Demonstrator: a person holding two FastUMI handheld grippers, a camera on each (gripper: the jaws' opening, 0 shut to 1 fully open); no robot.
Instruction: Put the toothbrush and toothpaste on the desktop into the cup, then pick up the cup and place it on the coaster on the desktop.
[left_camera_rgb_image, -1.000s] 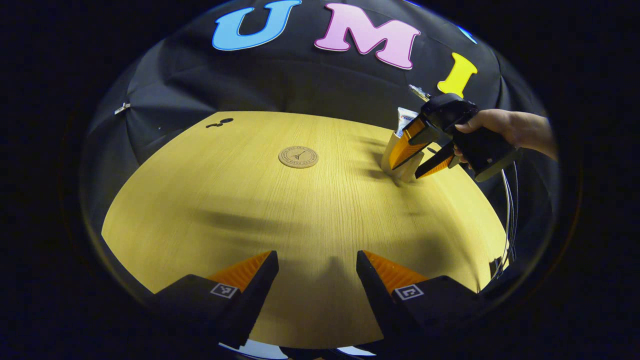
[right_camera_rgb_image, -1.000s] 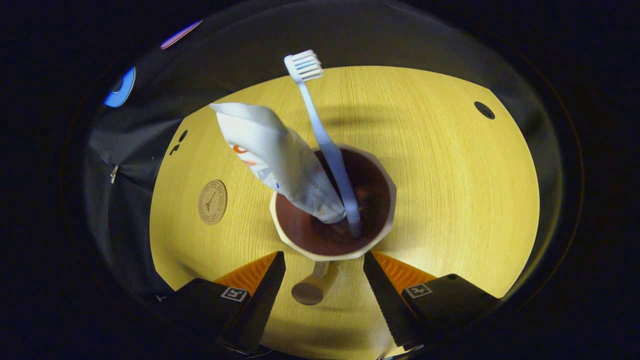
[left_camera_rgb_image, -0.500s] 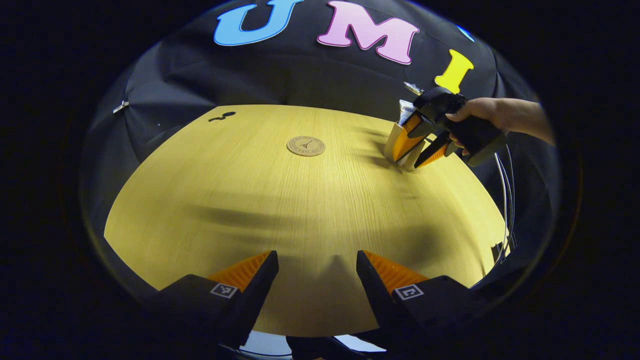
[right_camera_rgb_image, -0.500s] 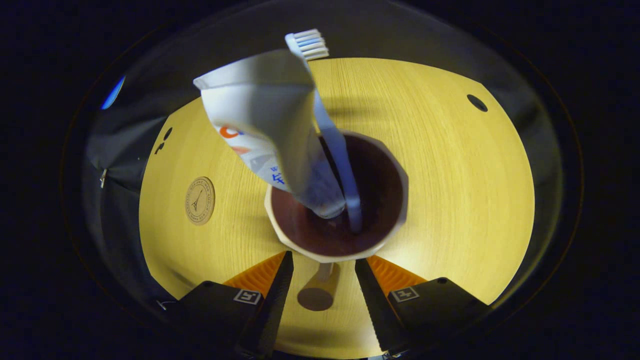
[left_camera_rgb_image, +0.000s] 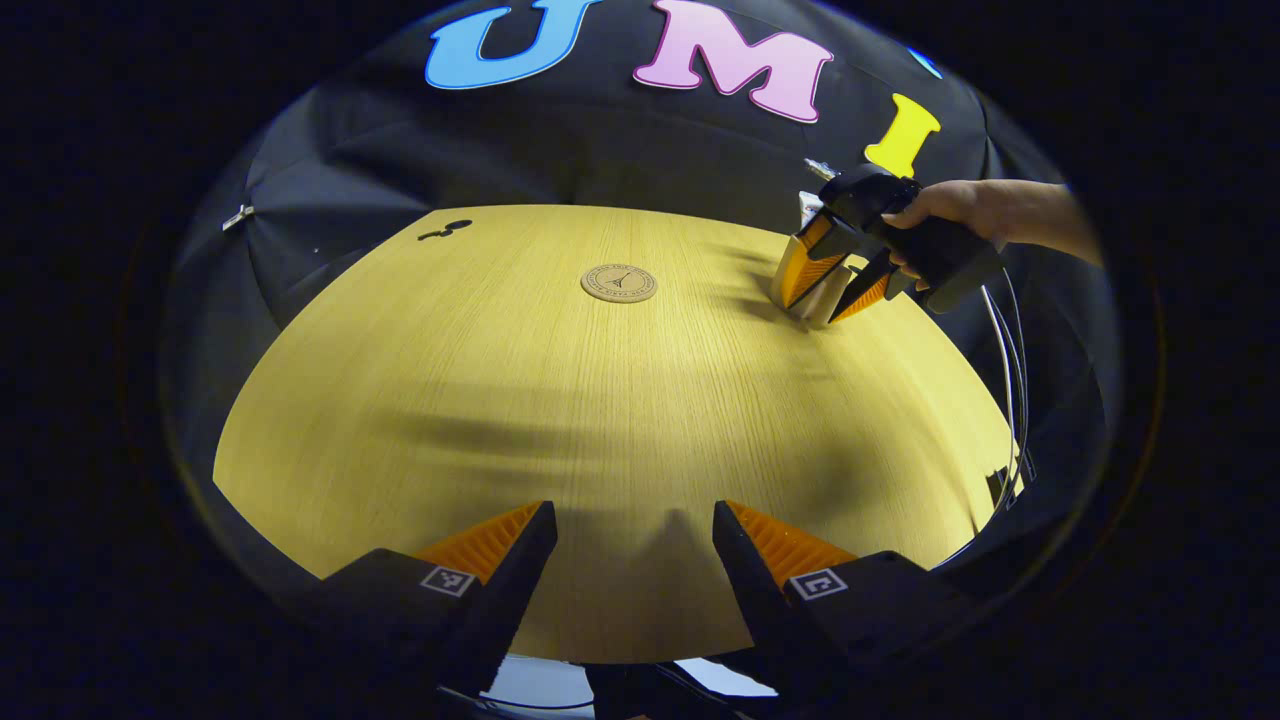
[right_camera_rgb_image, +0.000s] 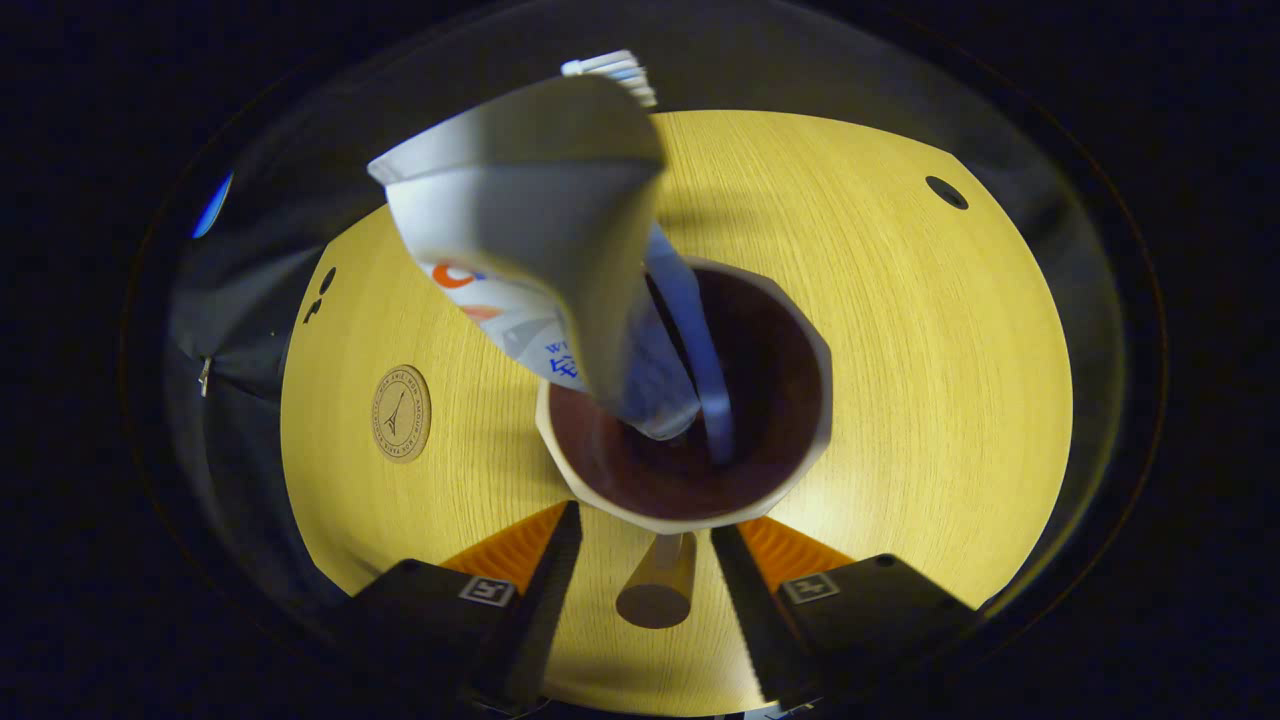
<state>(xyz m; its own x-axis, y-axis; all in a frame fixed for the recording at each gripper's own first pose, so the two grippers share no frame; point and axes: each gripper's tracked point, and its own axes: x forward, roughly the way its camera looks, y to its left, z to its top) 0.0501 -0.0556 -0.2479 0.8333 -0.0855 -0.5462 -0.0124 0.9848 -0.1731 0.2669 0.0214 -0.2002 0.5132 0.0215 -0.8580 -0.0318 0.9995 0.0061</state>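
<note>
A pale faceted cup (right_camera_rgb_image: 800, 340) with a dark inside stands on the wooden table, holding a white toothpaste tube (right_camera_rgb_image: 540, 220) and a light blue toothbrush (right_camera_rgb_image: 700, 340), bristles up. My right gripper (right_camera_rgb_image: 645, 525) has its fingers pressed on both sides of the cup, with the handle (right_camera_rgb_image: 657, 590) pointing back between them. In the left gripper view that right gripper (left_camera_rgb_image: 812, 308), held by a hand (left_camera_rgb_image: 950, 205), clasps the cup (left_camera_rgb_image: 824, 285) at the far right. The round cork coaster (left_camera_rgb_image: 619, 283) lies left of the cup, also seen as the coaster (right_camera_rgb_image: 401, 412). My left gripper (left_camera_rgb_image: 632, 512) hovers open over the near table edge, holding nothing.
The round wooden table (left_camera_rgb_image: 500, 400) has small dark holes (left_camera_rgb_image: 445, 230) near its far left rim and another hole (right_camera_rgb_image: 945, 192). Thin cables (left_camera_rgb_image: 1005, 330) hang off its right edge. Black cloth walls surround it.
My right gripper has moved in closer on the cup and its fingers have narrowed onto it. My left gripper has pulled back toward the near table edge.
</note>
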